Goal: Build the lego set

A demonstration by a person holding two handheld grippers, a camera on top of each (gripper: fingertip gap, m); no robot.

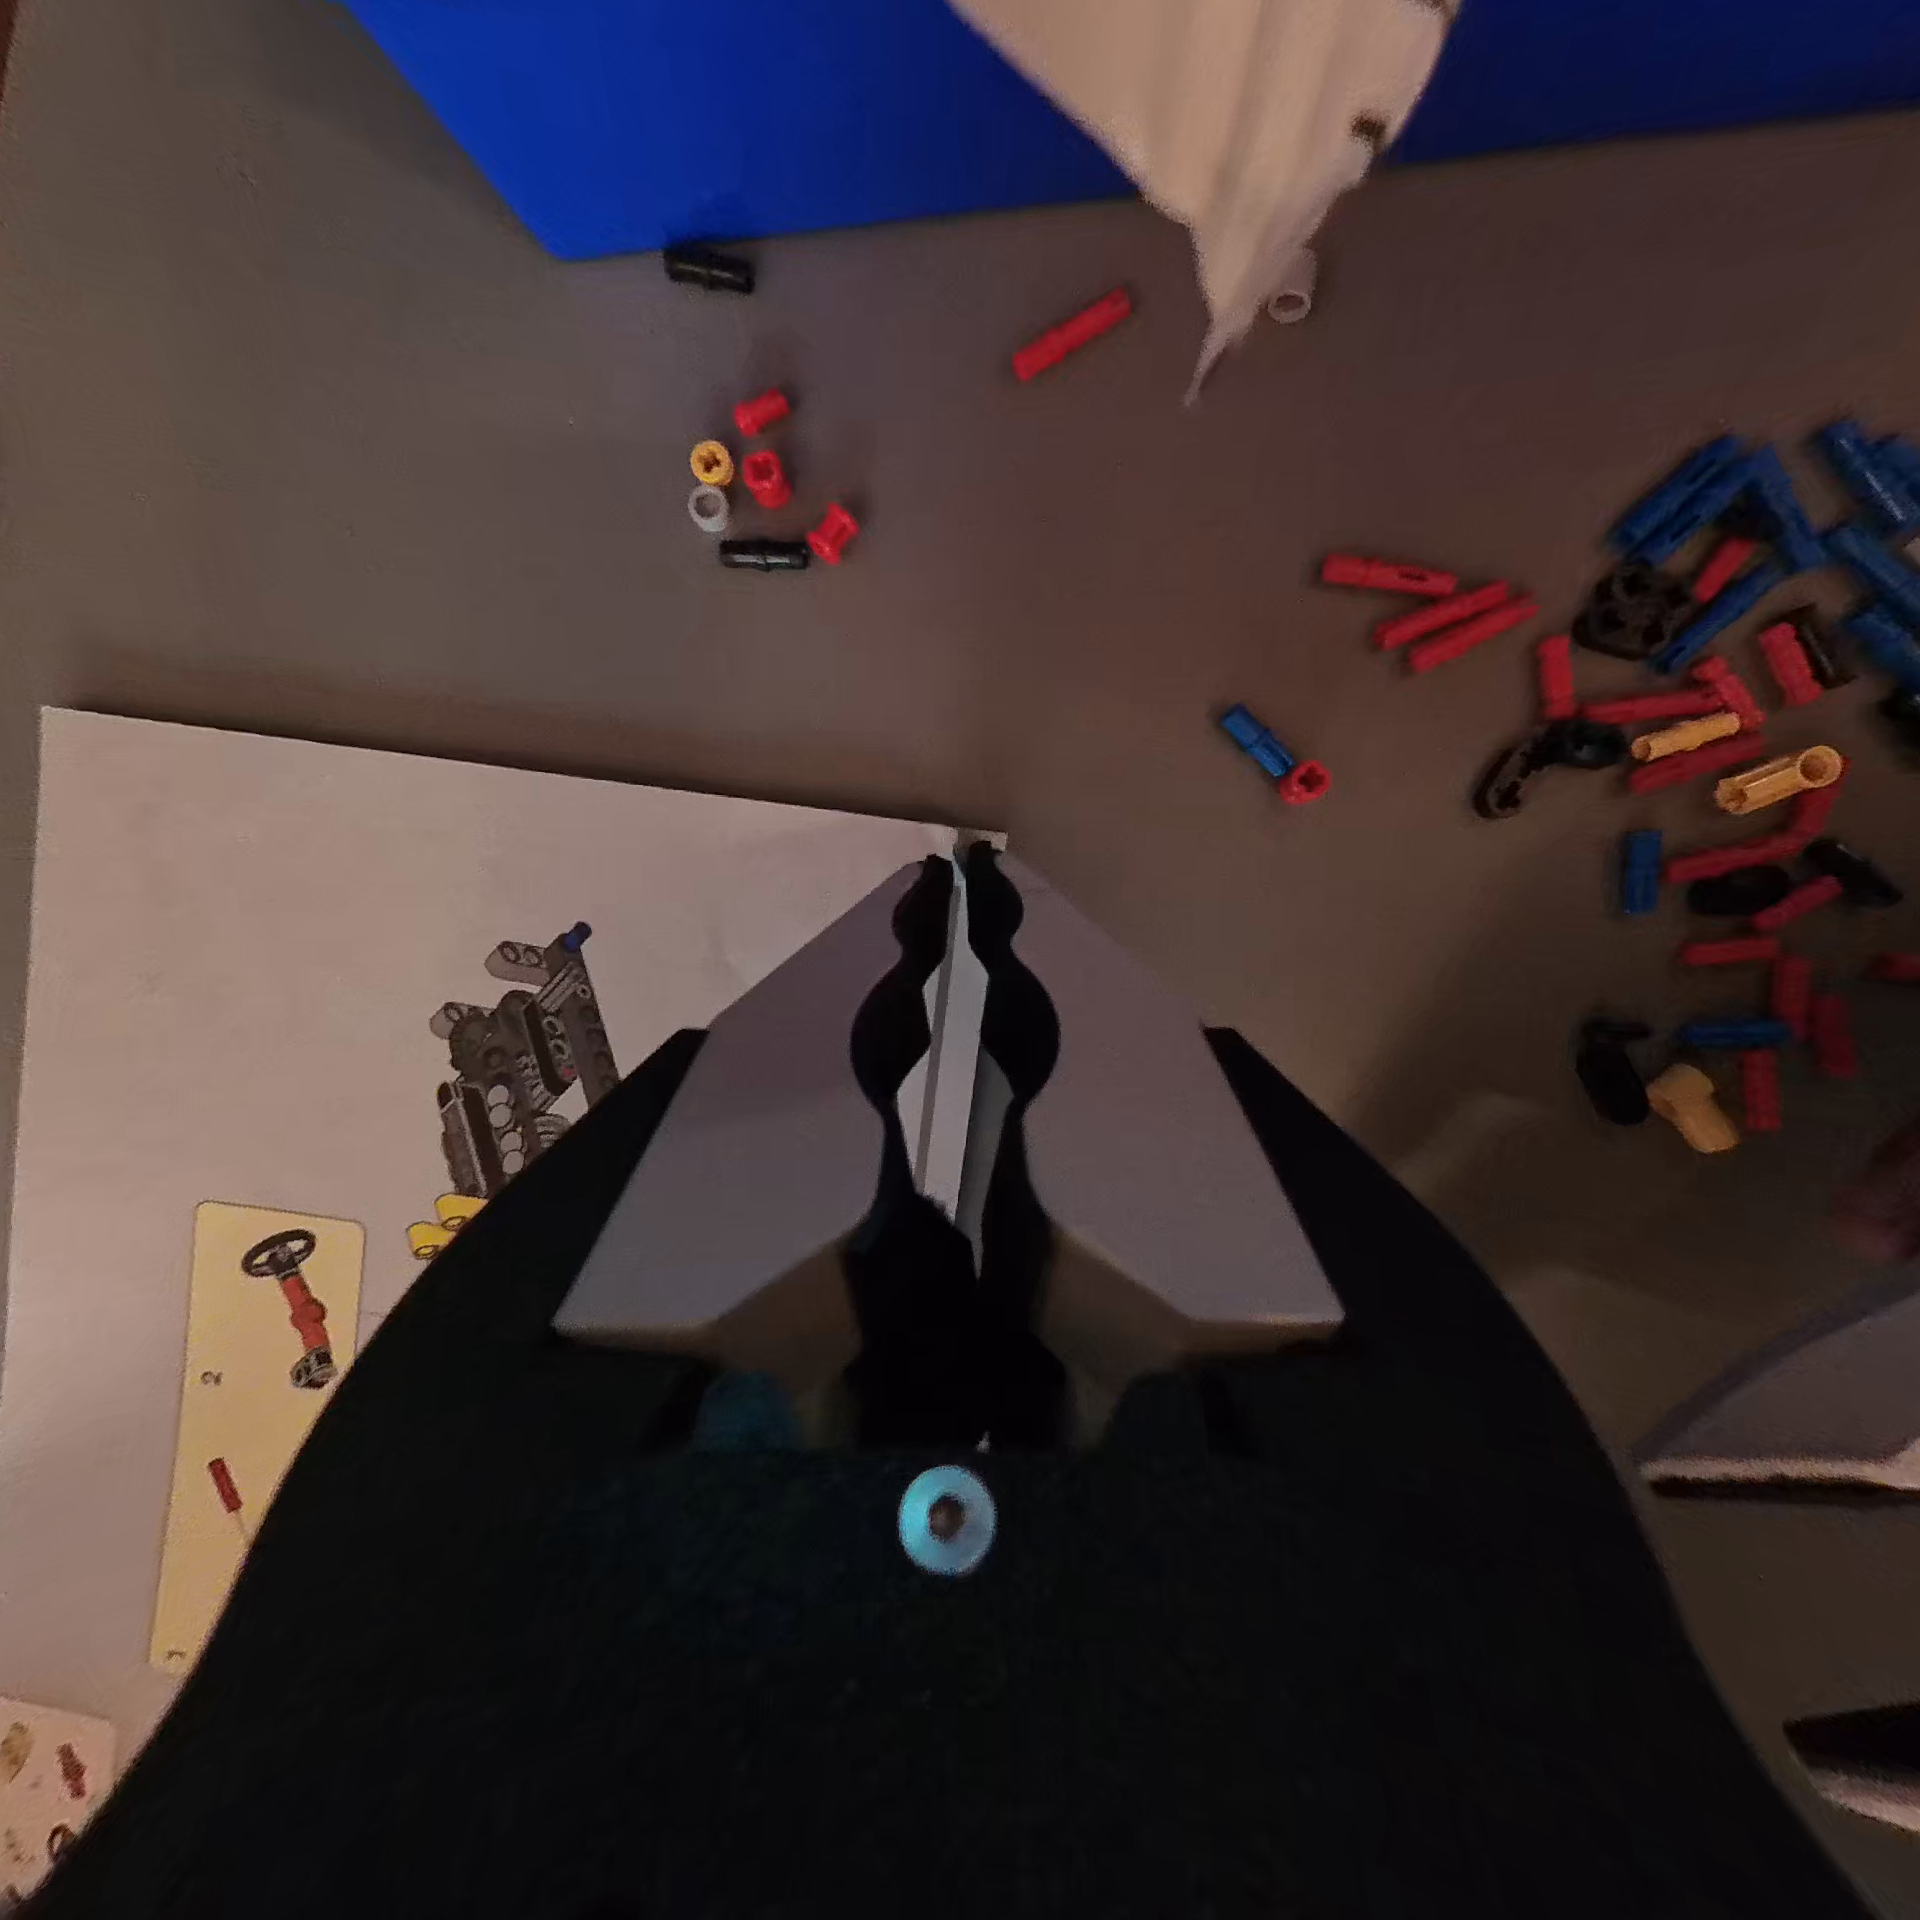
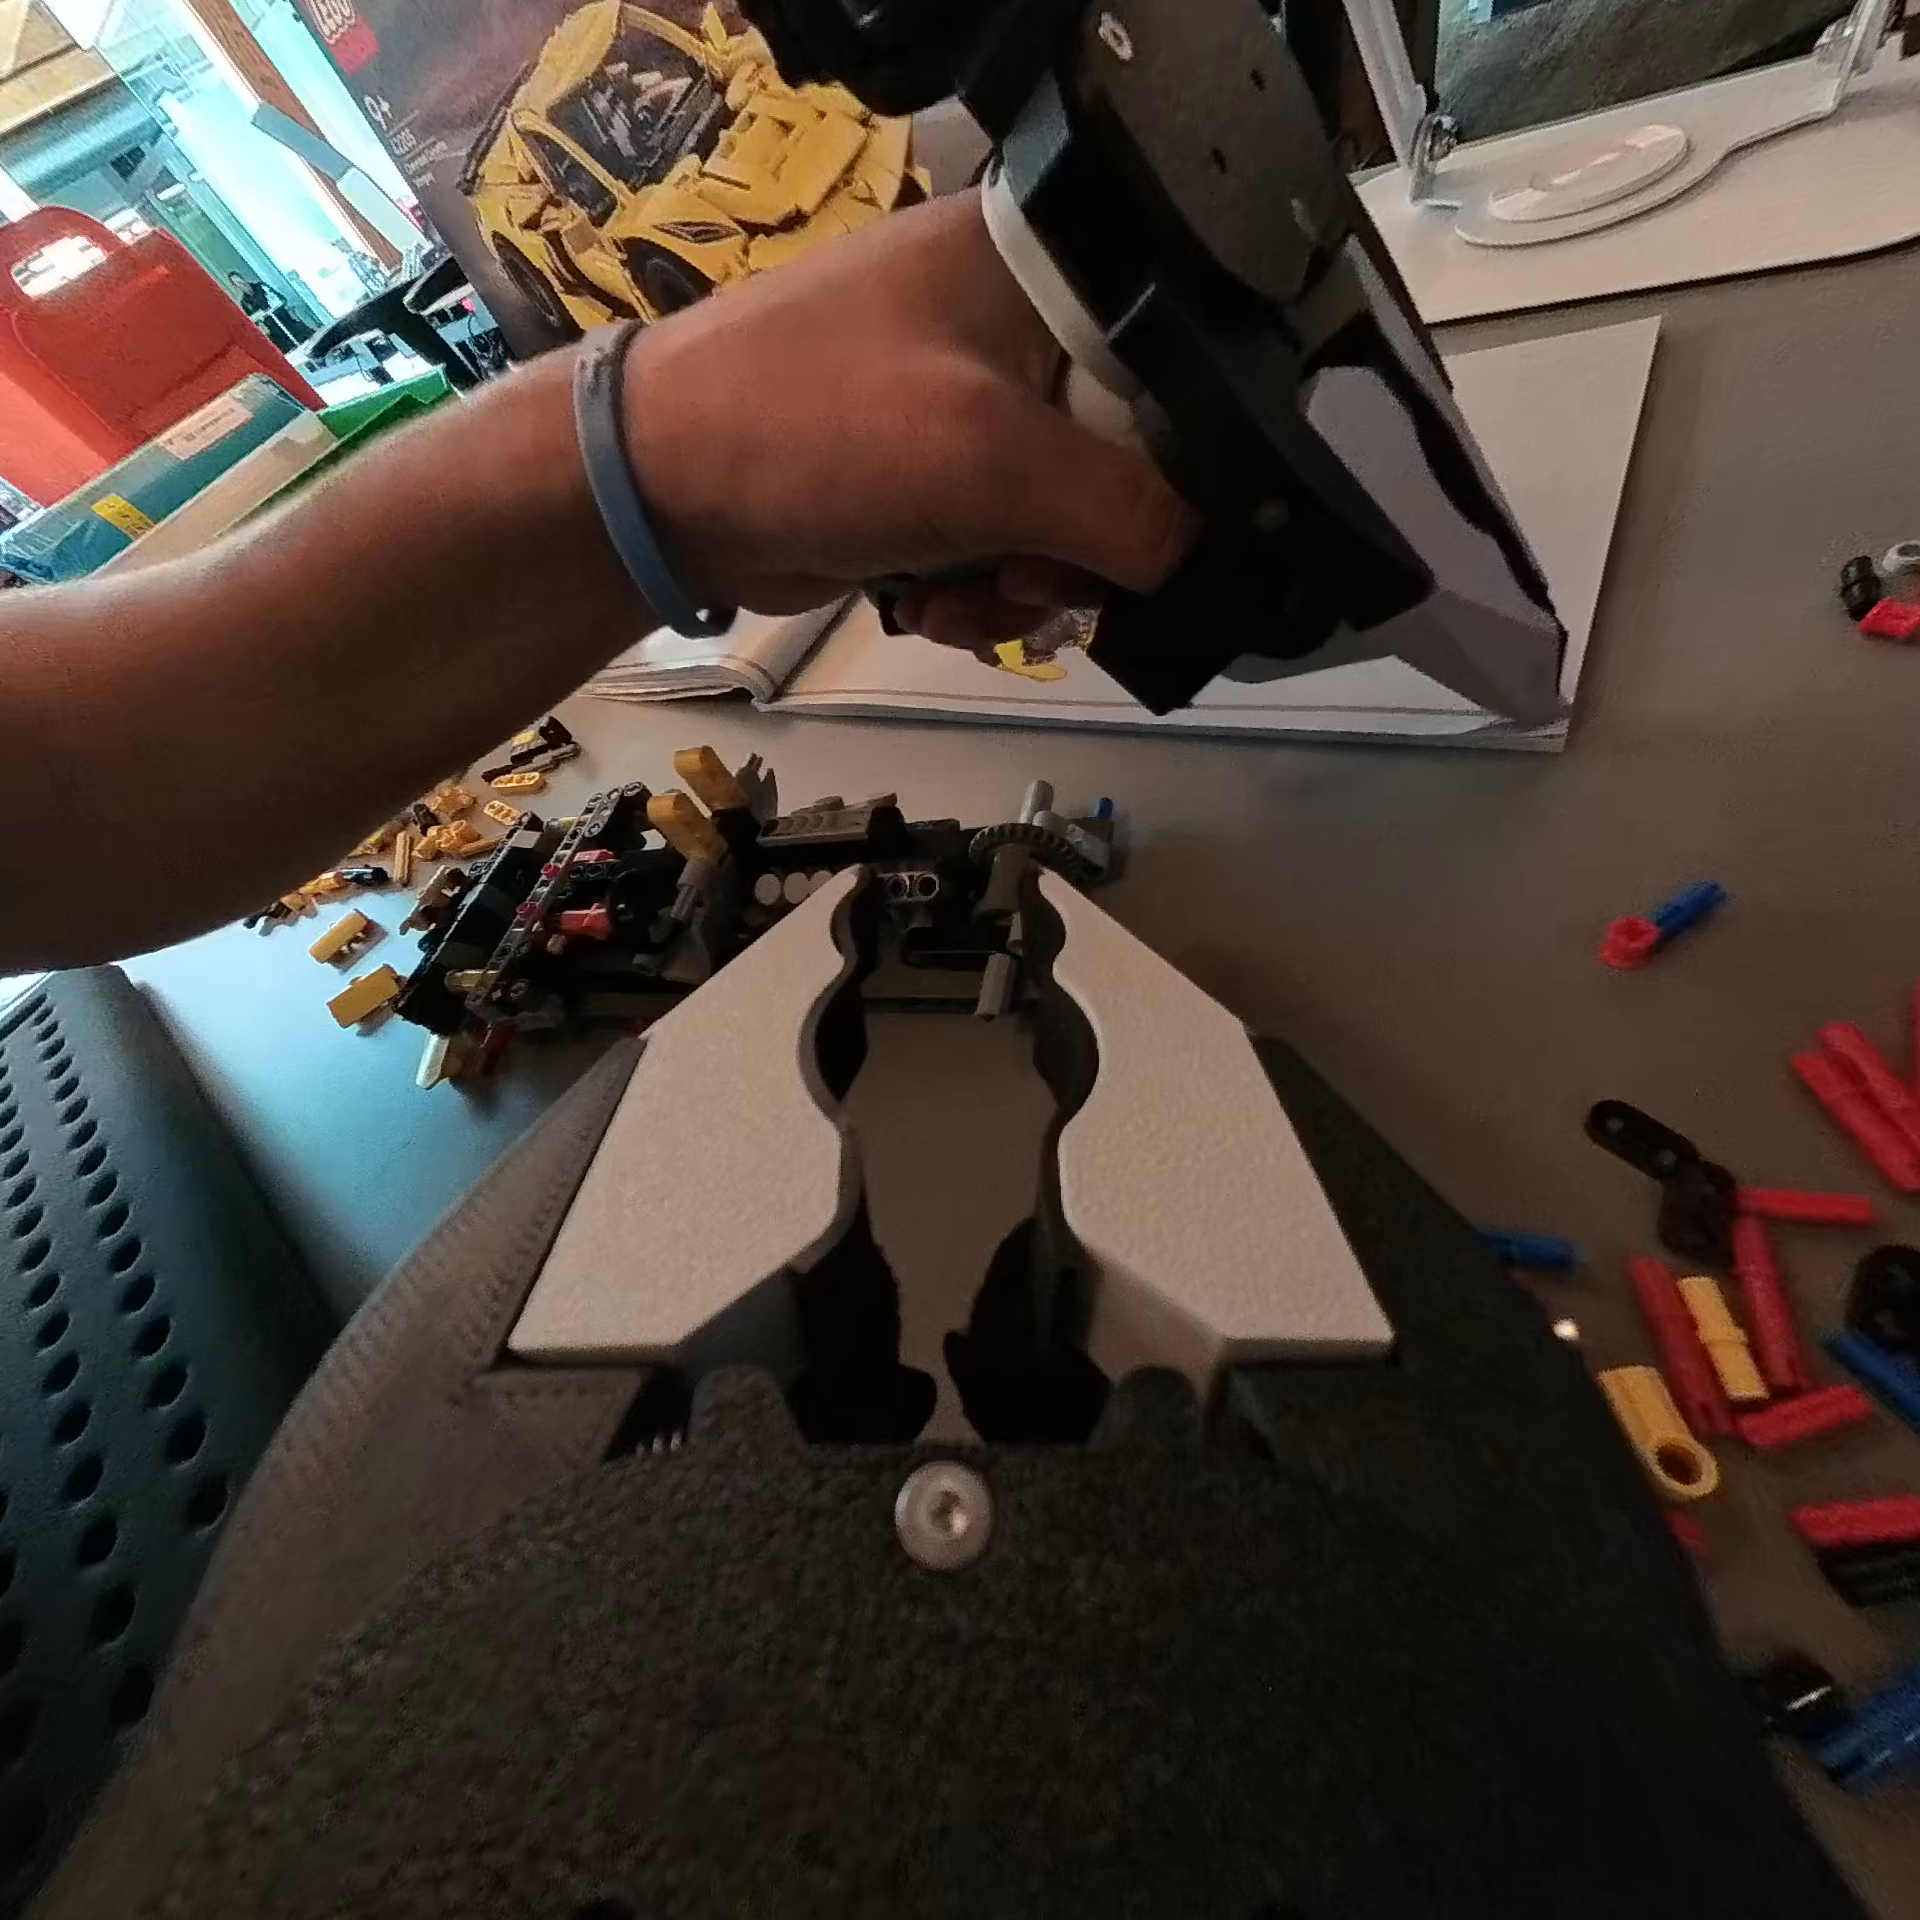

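Note:
My left gripper (image 1: pixel 961 852) is shut on the corner of a page of the open instruction booklet (image 1: pixel 312 883); a white sheet shows between its closed fingers. In the right wrist view a hand holds this gripper (image 2: pixel 1548 665) at the near right corner of the booklet (image 2: pixel 1558 468). My right gripper (image 2: pixel 951 894) is open and empty, its fingertips just in front of the partly built dark Lego chassis (image 2: pixel 644 904) with grey gears and yellow parts, which lies on the grey table.
Loose red, blue, black and yellow pieces lie at the right (image 1: pixel 1714 727) (image 2: pixel 1766 1299). A small cluster of bushes and pins (image 1: pixel 769 478) lies ahead. Yellow pieces (image 2: pixel 416 842) lie left of the chassis. A blue box (image 1: pixel 779 104) and the set's box (image 2: pixel 644 156) stand behind. Left tips to right tips: about 15 cm.

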